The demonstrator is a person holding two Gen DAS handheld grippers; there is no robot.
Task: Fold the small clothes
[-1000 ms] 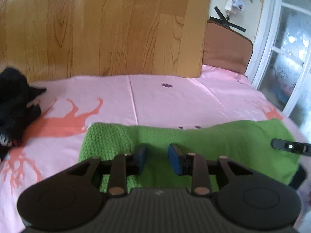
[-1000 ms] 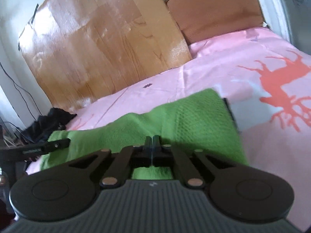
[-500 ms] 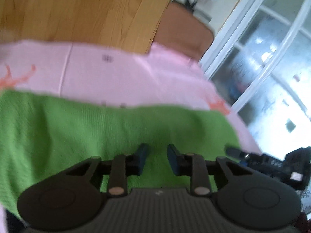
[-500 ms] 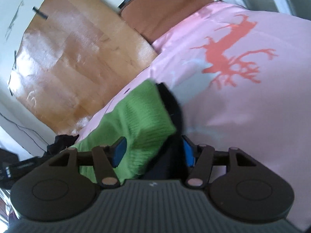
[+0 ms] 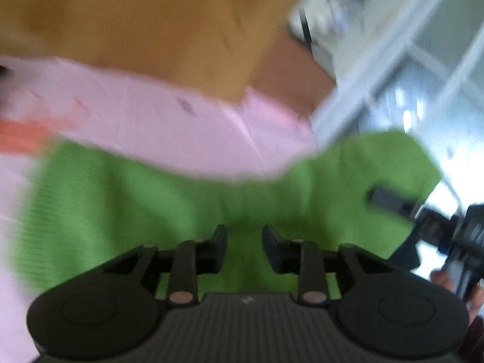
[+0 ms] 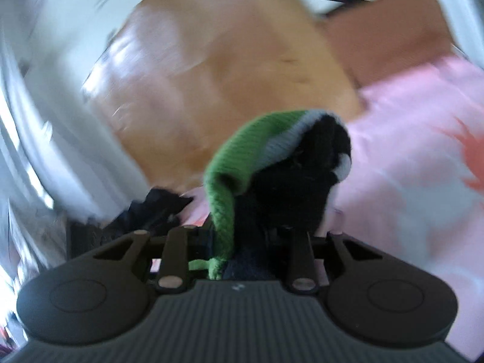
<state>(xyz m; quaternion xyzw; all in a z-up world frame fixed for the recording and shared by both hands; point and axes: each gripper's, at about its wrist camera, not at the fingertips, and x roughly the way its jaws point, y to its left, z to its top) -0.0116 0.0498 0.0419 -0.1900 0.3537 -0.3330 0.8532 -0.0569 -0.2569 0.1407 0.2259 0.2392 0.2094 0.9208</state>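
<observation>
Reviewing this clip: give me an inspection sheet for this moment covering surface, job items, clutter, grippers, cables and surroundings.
Surface: pink sheet with orange print.
Job's things: green knit garment spread across the sheet; its end, with dark fabric, is lifted at the right gripper.
Clutter: black clothing pile at the sheet's far edge.
Grippers: left gripper open over the green knit; right gripper has cloth between its fingers, closure unclear through blur.
Cables: nothing seen.
Surroundings: wooden board, brown cushion, window frame.
</observation>
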